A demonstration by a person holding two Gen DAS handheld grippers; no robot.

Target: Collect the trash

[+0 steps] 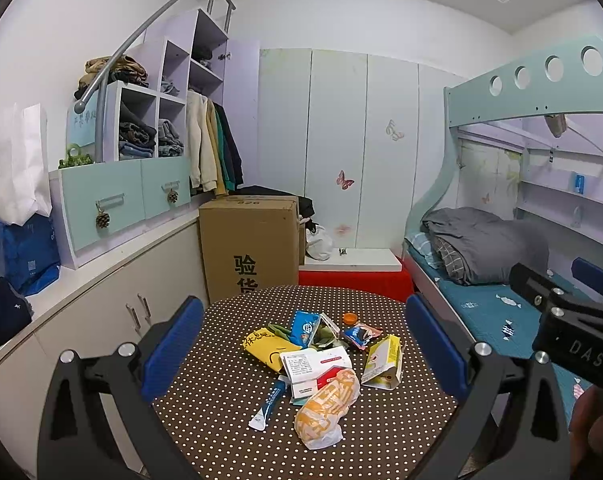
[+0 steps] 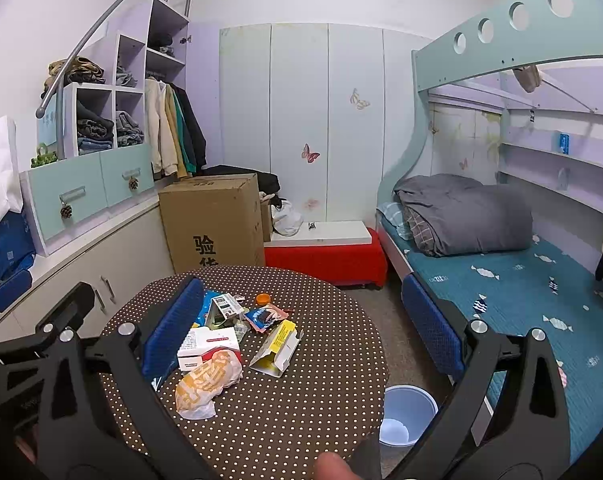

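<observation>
A pile of trash lies on the round brown dotted table (image 1: pixel 229 420) (image 2: pixel 309 392). It holds an orange-and-white wrapper (image 1: pixel 327 406) (image 2: pixel 207 380), a white-and-red box (image 1: pixel 313 368) (image 2: pixel 207 346), a torn yellow-and-white carton (image 1: pixel 383 362) (image 2: pixel 277 346), a yellow packet (image 1: pixel 267 346), blue packets (image 1: pixel 305 326) (image 2: pixel 267 316), a blue-and-white sachet (image 1: pixel 267 404) and an orange cap (image 1: pixel 350 317) (image 2: pixel 264 299). My left gripper (image 1: pixel 303 346) is open and empty above the near side of the pile. My right gripper (image 2: pixel 301 330) is open and empty, over the table's right part. A pale blue bin (image 2: pixel 407 414) stands on the floor right of the table.
A large cardboard box (image 1: pixel 249 246) (image 2: pixel 213 222) and a red bench (image 1: pixel 353 278) (image 2: pixel 325 258) stand behind the table. White cabinets (image 1: pixel 101 304) run along the left. A bunk bed with a grey quilt (image 1: pixel 481 244) (image 2: pixel 465 214) is on the right.
</observation>
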